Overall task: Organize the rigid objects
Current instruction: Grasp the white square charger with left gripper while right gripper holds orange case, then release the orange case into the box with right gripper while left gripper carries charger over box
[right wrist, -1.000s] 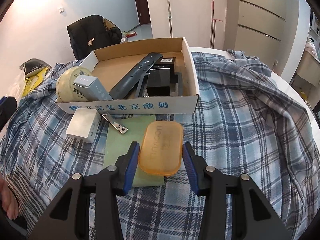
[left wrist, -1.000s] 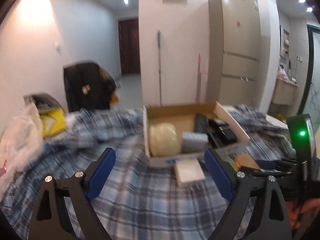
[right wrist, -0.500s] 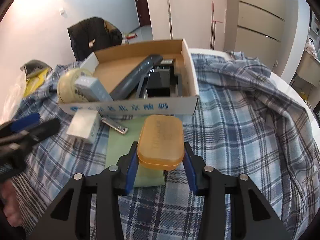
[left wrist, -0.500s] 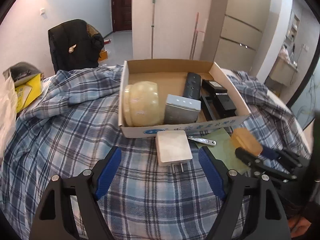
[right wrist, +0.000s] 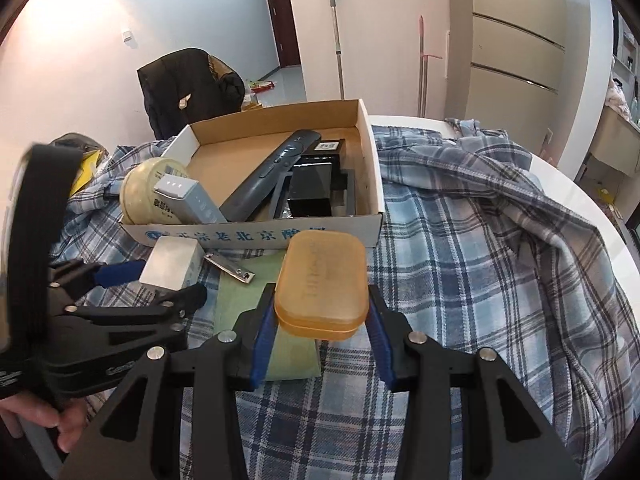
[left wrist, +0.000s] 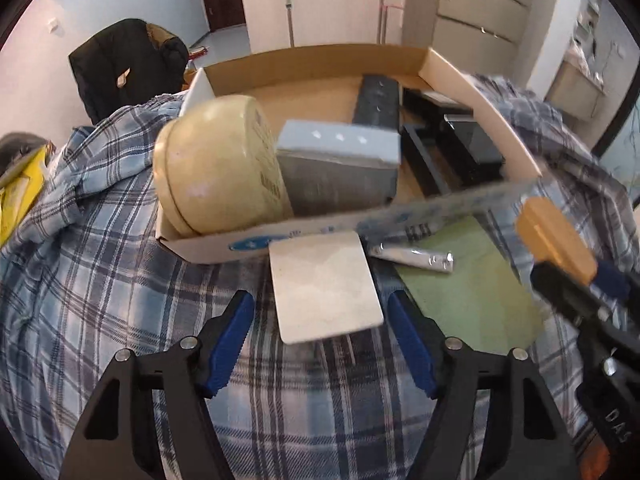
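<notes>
My right gripper (right wrist: 320,320) is shut on an orange plastic case (right wrist: 322,282) and holds it above a green card (right wrist: 256,292), in front of the cardboard box (right wrist: 256,234). The case (left wrist: 556,240) also shows at the right of the left wrist view. My left gripper (left wrist: 320,336) is open, its blue pads on either side of a white plug adapter (left wrist: 324,284) that lies on the plaid cloth against the box front (left wrist: 304,232). The adapter (right wrist: 172,264) also shows in the right wrist view. A metal nail clipper (left wrist: 412,256) lies beside it.
The box holds a round yellow tin (left wrist: 216,164), a grey power bank (left wrist: 340,160), a dark remote (right wrist: 272,168) and black boxes (right wrist: 316,184). A plaid shirt (right wrist: 480,240) covers the white table (right wrist: 568,176). A chair with a black jacket (right wrist: 188,84) stands behind.
My left gripper has moved forward and down so its pads now flank the white adapter. My right gripper has lifted the orange case higher off the green card.
</notes>
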`<state>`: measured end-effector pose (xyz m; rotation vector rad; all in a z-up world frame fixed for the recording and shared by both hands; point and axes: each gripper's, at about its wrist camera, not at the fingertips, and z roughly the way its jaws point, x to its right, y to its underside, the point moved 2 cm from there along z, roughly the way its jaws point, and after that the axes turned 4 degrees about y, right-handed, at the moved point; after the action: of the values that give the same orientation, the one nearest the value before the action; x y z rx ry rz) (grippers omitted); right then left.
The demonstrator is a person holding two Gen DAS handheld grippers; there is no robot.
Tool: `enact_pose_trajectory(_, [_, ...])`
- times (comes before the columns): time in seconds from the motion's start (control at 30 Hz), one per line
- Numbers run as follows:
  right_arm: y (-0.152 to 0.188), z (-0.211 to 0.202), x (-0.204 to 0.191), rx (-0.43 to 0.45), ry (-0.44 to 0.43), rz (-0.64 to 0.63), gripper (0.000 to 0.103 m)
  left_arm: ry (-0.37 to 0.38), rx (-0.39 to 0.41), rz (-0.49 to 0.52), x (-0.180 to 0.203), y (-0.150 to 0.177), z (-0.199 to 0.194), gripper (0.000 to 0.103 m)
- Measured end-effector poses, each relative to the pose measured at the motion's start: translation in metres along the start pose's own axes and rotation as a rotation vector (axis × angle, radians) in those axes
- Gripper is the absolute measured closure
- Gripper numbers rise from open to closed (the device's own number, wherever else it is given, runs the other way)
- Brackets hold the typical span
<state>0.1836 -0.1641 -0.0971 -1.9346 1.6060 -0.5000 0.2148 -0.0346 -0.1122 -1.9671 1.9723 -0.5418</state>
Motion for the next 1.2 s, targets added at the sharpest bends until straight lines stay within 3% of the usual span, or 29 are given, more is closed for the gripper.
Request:
enact_pose_trajectory(0.1, [0.000,0.003,0.000,-0.009,0.004,-0.009,0.062,0.022,0.008,-0.011,-0.002,-0.002,0.000,0.051])
enact_pose_trajectory(0.43, [-0.009,-0.010,0.001,0.077,0.109,-0.125,0.062,0.062,0.038,-0.034,-0.020,0.012,-0.030,0.054])
enact_pose_trajectory(0.57, [-0.013,-0.017,0.007,0.085,0.056,-0.124,0.062,0.006,0.102,0.019,-0.025,0.021,-0.059,0.054])
enact_pose_trajectory(0.73, [-0.015,-0.019,0.003,0.120,0.012,-0.122,0.062,0.056,0.158,-0.009,-0.026,0.024,-0.094,0.054])
enact_pose_trajectory(0.97, [-0.014,-0.029,-0.009,0.158,0.002,-0.130,0.062,0.051,0.314,0.071,-0.002,0.010,-0.158,0.054])
enact_pose_trajectory(1.2, [-0.038,-0.054,-0.008,0.188,-0.013,-0.076,0.062,0.058,0.395,0.102,0.010,-0.015,-0.181,0.054])
